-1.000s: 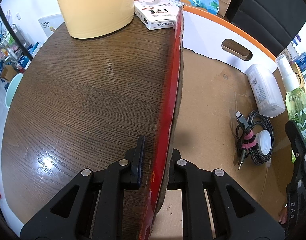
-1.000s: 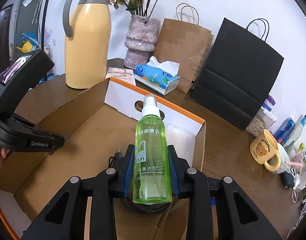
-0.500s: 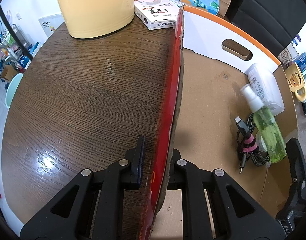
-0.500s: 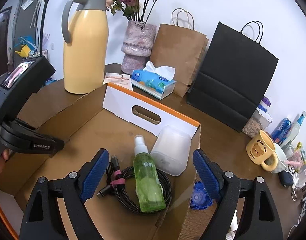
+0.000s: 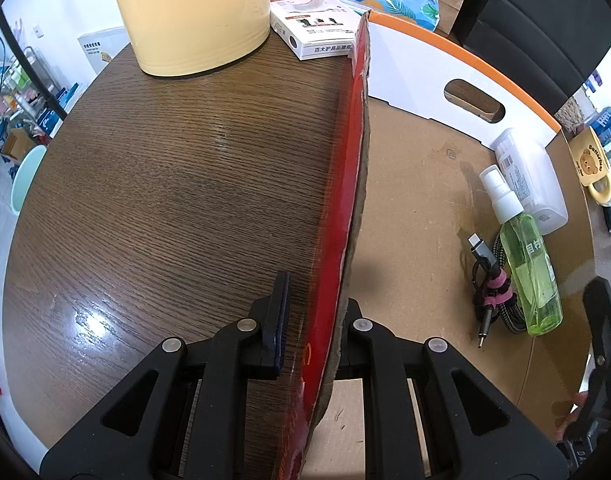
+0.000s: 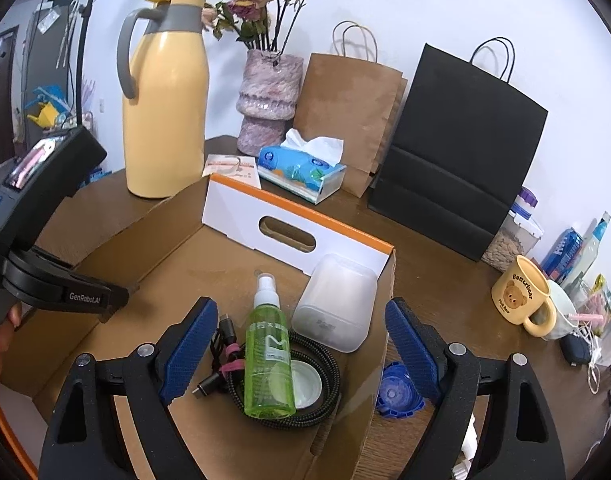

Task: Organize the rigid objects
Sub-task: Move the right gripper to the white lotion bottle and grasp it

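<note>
A green spray bottle lies inside the cardboard box on top of a coiled braided cable, next to a frosted plastic case. The bottle, cable and case also show in the left wrist view. My right gripper is open wide and empty, above the bottle. My left gripper is shut on the box's red-printed side wall and holds it upright.
On the round wooden table stand a yellow thermos jug, a flower vase, a tissue pack, paper bags, a small white carton and a bear mug. A blue lid lies beside the box.
My right gripper opened and let go of the green spray bottle, which now lies in the box on the cable. The gripper then pulled back and up. The left gripper kept its hold.
</note>
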`<action>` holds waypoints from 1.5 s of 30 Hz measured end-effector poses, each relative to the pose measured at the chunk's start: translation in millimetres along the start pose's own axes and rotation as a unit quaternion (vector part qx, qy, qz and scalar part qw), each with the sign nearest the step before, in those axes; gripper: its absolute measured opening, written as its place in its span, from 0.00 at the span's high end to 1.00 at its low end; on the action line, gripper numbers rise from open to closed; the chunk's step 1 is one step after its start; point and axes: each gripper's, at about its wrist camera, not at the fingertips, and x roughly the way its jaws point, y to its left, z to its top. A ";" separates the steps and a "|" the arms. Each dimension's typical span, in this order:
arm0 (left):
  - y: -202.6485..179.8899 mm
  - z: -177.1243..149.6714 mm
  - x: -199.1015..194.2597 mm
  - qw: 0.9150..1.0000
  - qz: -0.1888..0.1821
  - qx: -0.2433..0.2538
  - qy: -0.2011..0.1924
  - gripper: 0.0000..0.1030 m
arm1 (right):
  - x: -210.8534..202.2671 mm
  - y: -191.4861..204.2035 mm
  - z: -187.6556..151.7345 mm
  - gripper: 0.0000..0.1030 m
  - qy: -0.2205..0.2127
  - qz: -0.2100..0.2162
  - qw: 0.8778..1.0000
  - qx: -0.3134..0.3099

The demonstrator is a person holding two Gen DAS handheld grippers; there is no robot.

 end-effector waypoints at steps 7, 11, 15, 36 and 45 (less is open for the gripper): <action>4.3 -0.4 -0.1 1.000 -0.001 -0.001 0.001 0.89 | -13.8 -13.5 -4.1 0.13 -0.012 0.025 0.999 0.019; 5.4 0.2 0.6 1.000 -0.002 -0.002 0.001 0.89 | -25.6 -32.5 -9.7 0.13 -0.025 0.020 0.999 0.033; 6.4 -0.1 0.4 1.000 -0.002 -0.001 0.001 0.89 | -27.3 -61.4 -20.7 0.13 -0.019 0.001 0.998 0.056; 7.9 0.2 -0.5 1.000 0.000 -0.002 0.000 0.89 | 19.6 -183.6 -92.8 0.13 0.108 -0.037 0.983 0.145; 8.5 0.3 -0.7 1.000 0.000 -0.002 0.000 0.89 | 51.4 -186.7 -110.0 0.03 0.155 -0.018 0.974 0.165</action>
